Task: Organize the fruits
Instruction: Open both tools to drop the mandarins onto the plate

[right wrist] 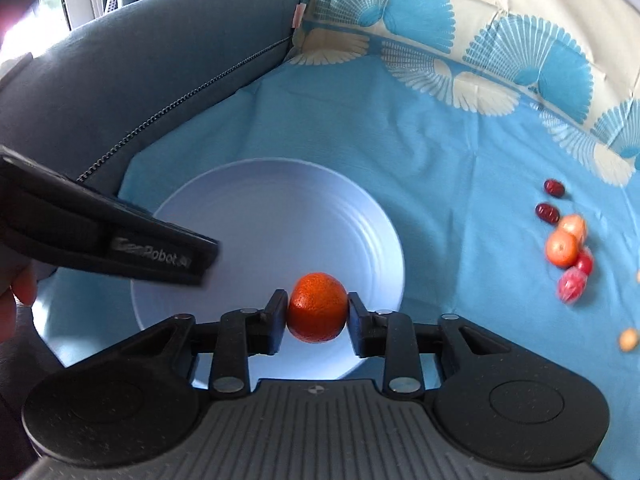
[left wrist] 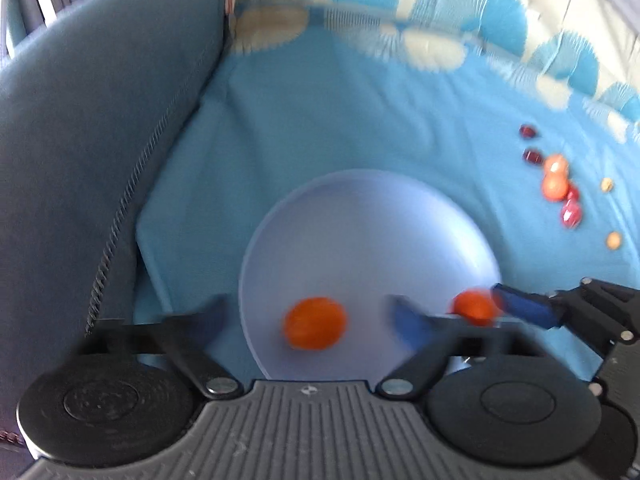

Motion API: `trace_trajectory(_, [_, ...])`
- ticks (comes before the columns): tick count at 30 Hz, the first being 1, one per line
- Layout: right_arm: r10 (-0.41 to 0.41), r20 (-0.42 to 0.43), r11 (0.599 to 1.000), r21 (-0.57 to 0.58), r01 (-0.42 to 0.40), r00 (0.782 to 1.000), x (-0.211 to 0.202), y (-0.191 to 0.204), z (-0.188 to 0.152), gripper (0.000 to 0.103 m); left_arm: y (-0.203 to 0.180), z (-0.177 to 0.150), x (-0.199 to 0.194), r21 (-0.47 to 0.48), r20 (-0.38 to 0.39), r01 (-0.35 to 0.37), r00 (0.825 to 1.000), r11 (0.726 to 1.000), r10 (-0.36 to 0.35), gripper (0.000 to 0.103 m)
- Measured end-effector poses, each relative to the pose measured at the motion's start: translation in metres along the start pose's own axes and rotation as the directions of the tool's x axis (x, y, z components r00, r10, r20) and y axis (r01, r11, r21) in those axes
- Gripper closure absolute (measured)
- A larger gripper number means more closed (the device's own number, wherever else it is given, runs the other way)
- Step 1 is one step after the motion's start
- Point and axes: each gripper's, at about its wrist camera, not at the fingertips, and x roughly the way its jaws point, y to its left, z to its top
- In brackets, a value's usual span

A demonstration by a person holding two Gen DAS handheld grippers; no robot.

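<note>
The left gripper (left wrist: 308, 316) hangs over the plate (left wrist: 360, 208) with its jaws spread wide and nothing between the pads; an orange (left wrist: 315, 323) sits loose in the gap, on or just above the plate's near half, blurred, so I judge it freshly let go. The wide spread looks meant to clear the fruit.

The right gripper (right wrist: 318, 312) is above the plate's near rim with a second orange (right wrist: 318, 307) between its jaws. The left pad touches the skin; the right pad stands just off it, so the grip looks to be loosening and I take these jaws as open too. It is tilted down over the plate, seemingly so the fruit can drop a short way onto the dish and not onto the cloth (right wrist: 460, 152).

More fruit (right wrist: 564, 246) lies well apart towards the right edge of the cloth: two pale oranges touching, dark red dates, small red fruits and yellowish bits. A grey cushion (right wrist: 160, 80) borders the left edge, close to the plate.
</note>
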Motion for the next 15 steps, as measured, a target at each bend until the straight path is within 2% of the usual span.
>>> trace_trajectory(1, [-0.017, 0.005, 1.0, -0.006, 0.017, 1.0, -0.003, 0.0, 0.001, 0.044, 0.002, 0.0, -0.01, -0.006, 0.036, 0.0, 0.999, 1.0, 0.001, 0.0])
trace_trajectory(2, [-0.048, 0.016, 0.999, -0.01, 0.048, 0.999, -0.009, 0.0, 0.002, 0.03, 0.002, 0.0, -0.018, -0.003, 0.049, 0.007, 0.999, 1.0, -0.007, 0.0])
trace_trajectory(3, [-0.074, 0.023, 0.997, -0.019, 0.075, 0.997, -0.016, 0.001, 0.003, 0.02, 0.002, 0.001, -0.025, 0.006, 0.044, 0.015, 0.999, 1.0, -0.016, 0.0])
trace_trajectory(5, [-0.076, 0.034, 0.997, -0.022, 0.076, 0.997, -0.035, 0.001, -0.001, 0.016, 0.002, -0.003, -0.039, 0.006, 0.027, 0.01, 1.0, 1.0, -0.01, 0.0])
trace_trajectory(9, [-0.026, 0.017, 0.999, 0.021, 0.026, 1.0, -0.081, 0.0, -0.022, 0.011, 0.002, -0.028, -0.074, -0.026, 0.017, -0.003, 1.0, 1.0, 0.003, 0.0])
trace_trajectory(15, [0.004, 0.004, 0.996, 0.09, -0.004, 1.0, -0.142, 0.01, -0.061, 0.005, -0.005, -0.076, -0.131, -0.037, 0.05, -0.028, 0.998, 0.999, 0.03, 0.0])
